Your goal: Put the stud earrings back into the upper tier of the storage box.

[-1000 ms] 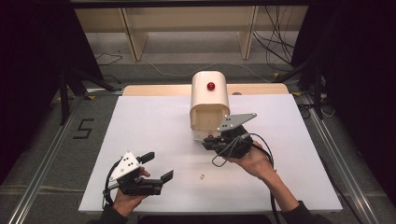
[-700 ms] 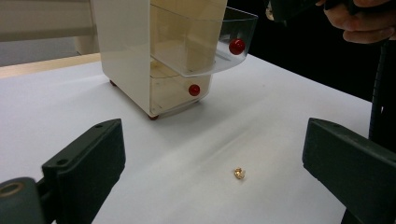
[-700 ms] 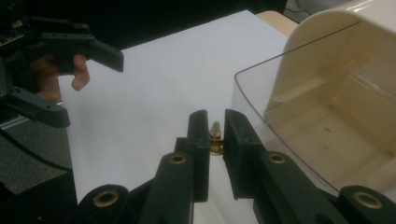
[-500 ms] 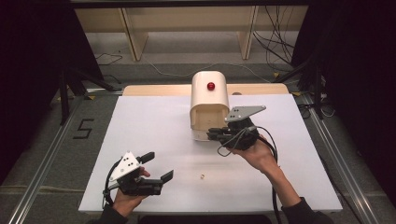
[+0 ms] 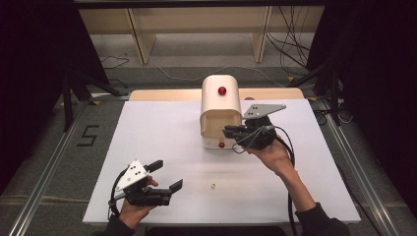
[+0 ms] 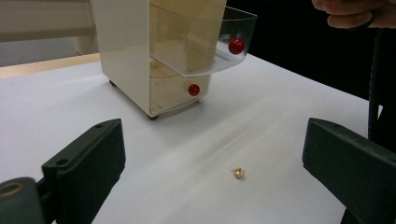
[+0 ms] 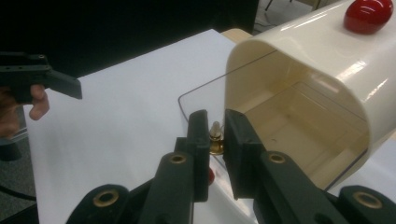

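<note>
- The small gold piece [image 7: 215, 139] sat pinched between the jaws of the right gripper [image 7: 217, 135], held at the front lip of the clear upper drawer [image 7: 198, 100] of the cream drawer box [image 5: 221, 105], just over its rim.
- It looked tiny against the pads, so a slight slackening of the squeeze could have let it drop outside the drawer, onto the white table [image 5: 162, 132].
- The clear wall was hard to read; letting go too early would likely have bounced the piece off the rim.
- A nudge from the jaws could have pushed the drawer in, or shifted the light box.
- The left gripper [image 5: 166, 177] stood wide open and empty, near a second gold piece [image 6: 239, 172] lying loose on the table; a careless sweep could have knocked it away.
</note>
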### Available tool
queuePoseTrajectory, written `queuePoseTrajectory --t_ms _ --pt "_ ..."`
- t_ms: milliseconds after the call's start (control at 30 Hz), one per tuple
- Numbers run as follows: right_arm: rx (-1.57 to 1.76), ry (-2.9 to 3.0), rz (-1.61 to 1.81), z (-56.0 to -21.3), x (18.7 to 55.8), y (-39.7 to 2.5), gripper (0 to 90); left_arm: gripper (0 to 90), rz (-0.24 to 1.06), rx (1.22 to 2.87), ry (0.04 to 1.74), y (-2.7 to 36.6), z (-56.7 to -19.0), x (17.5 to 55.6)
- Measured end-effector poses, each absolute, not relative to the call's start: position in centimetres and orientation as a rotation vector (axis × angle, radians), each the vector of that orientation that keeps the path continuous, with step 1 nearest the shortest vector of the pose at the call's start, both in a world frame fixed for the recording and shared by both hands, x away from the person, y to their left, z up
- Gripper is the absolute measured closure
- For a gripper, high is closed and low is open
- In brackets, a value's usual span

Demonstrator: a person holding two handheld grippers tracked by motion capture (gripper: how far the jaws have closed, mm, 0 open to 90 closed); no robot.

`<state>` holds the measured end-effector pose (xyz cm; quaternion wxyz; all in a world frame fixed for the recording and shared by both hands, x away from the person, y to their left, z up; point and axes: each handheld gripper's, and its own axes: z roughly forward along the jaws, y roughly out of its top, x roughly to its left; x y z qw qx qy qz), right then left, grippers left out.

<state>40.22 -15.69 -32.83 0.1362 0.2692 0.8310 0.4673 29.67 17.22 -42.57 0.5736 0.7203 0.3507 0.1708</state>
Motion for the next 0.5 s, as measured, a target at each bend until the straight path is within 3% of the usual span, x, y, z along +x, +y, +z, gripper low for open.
queuePoseTrajectory --t_ms 500 --pt "0.854 2.369 1.317 -33.8 42.2 -16.1 80.8 5.4 0.399 1.683 0.823 17.2 -42.6 29.7"
